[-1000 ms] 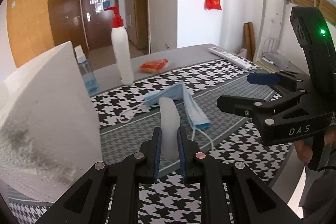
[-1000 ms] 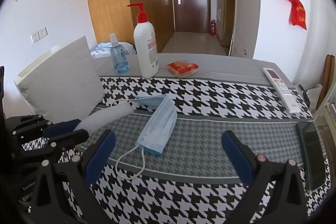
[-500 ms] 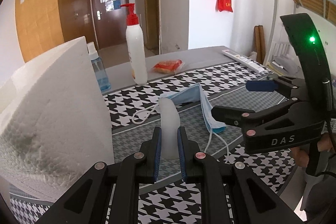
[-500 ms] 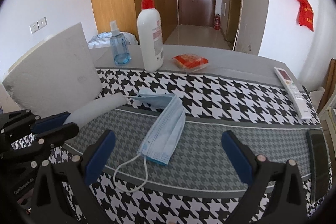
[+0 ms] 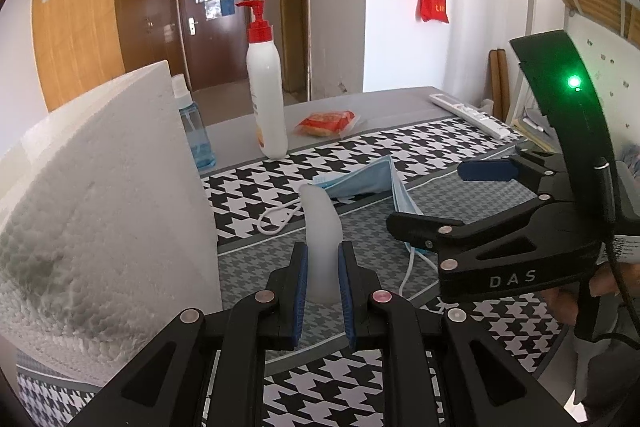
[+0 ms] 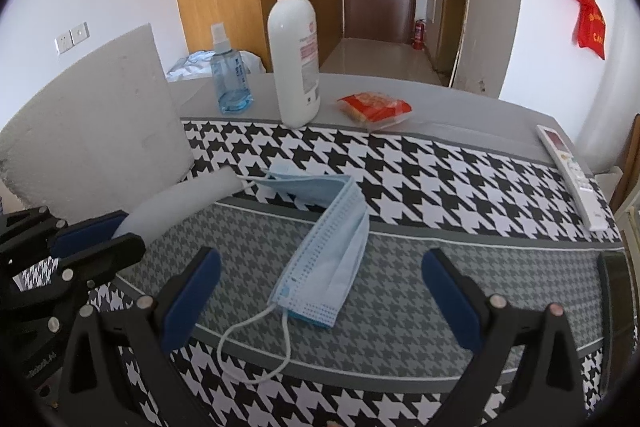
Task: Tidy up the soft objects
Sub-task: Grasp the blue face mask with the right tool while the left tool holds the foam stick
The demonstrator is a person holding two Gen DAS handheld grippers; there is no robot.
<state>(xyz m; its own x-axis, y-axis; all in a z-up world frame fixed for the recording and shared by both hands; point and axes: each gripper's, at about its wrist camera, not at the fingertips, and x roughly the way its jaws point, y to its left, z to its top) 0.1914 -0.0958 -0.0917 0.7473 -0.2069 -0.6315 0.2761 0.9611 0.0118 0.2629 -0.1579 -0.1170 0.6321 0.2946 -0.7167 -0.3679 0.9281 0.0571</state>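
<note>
My left gripper [image 5: 322, 287] is shut on a pale white foam strip [image 5: 320, 227] that sticks forward and curves up above the houndstooth cloth; the strip also shows in the right wrist view [image 6: 180, 201]. A light blue face mask [image 6: 332, 251] lies folded on the cloth, its white ear loops trailing; it also shows in the left wrist view [image 5: 372, 183]. My right gripper [image 6: 320, 291] is open and empty, hovering just in front of the mask. It appears at the right of the left wrist view [image 5: 448, 199].
A big white foam block [image 5: 92, 203] stands at the left. A red-pump white bottle [image 6: 294, 55], a blue spray bottle [image 6: 228, 71], a red snack packet [image 6: 374, 107], a white remote [image 6: 572, 175] and a dark phone [image 6: 614, 299] sit on the table.
My left gripper has swung with the foam strip, so the foam block looms larger at its left. My right gripper has moved closer to the mask.
</note>
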